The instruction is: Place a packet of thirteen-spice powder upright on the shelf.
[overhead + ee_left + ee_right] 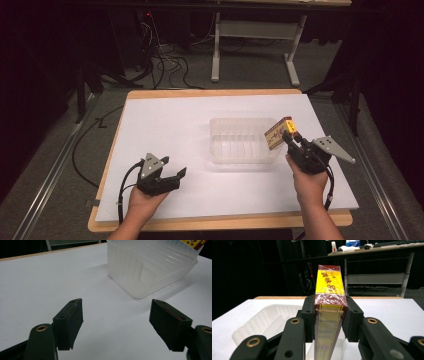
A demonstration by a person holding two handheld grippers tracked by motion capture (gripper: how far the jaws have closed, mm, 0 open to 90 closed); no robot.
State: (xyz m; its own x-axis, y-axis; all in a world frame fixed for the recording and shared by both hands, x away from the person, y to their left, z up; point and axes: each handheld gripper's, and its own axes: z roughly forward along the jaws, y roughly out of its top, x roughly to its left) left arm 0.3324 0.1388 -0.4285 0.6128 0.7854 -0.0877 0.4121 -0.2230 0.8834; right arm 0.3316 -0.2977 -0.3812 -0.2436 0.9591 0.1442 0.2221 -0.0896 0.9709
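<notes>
One box (278,133) in right gripper (291,137) above bin (243,140) rim (left gripper (177,176) apart, agape).

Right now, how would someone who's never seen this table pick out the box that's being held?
Start at the white table and find the clear plastic bin near its middle. At the bin's right end, the right gripper clamps a slim box, the one colourful thing there: yellow and dark red, with printed characters.
</notes>
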